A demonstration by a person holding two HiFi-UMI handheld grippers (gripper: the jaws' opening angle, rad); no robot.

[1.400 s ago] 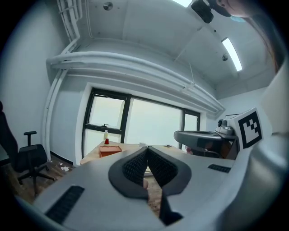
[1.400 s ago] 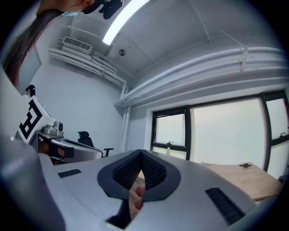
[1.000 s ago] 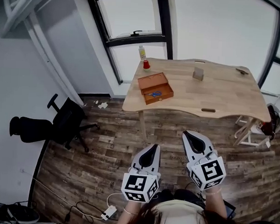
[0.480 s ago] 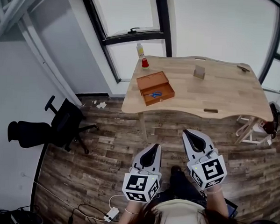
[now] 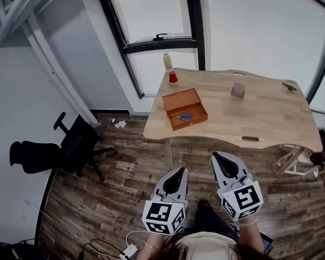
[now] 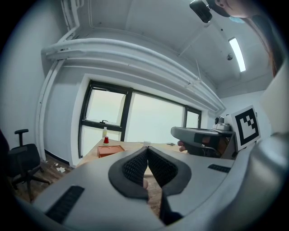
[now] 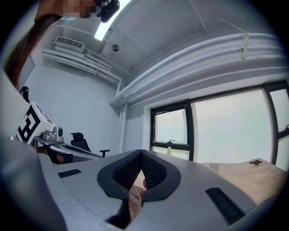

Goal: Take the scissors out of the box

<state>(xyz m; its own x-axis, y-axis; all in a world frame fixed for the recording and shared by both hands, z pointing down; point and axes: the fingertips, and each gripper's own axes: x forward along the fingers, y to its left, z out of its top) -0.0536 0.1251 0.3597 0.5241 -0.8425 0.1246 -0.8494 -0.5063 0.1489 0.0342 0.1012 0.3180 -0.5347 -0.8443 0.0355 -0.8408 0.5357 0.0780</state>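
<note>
An open orange-brown box (image 5: 184, 108) lies on the left part of a light wooden table (image 5: 260, 124), with blue-handled scissors (image 5: 183, 117) inside it. The box also shows small and far off in the left gripper view (image 6: 110, 150). Both grippers are held well short of the table, over the wooden floor. My left gripper (image 5: 175, 178) is shut and empty, its tips touching (image 6: 146, 148). My right gripper (image 5: 224, 161) is likewise shut with nothing in it (image 7: 142, 152).
On the table stand a red cup (image 5: 173, 77), a small bottle (image 5: 166, 61) and a grey block (image 5: 238, 90). A black office chair (image 5: 75, 144) stands on the floor at the left. Cables and a power strip (image 5: 126, 252) lie near the person's feet. Tall windows are behind the table.
Both grippers and the person have moved toward the table; the table and box appear a little nearer and shifted right in the head view. Both jaws stayed shut.
</note>
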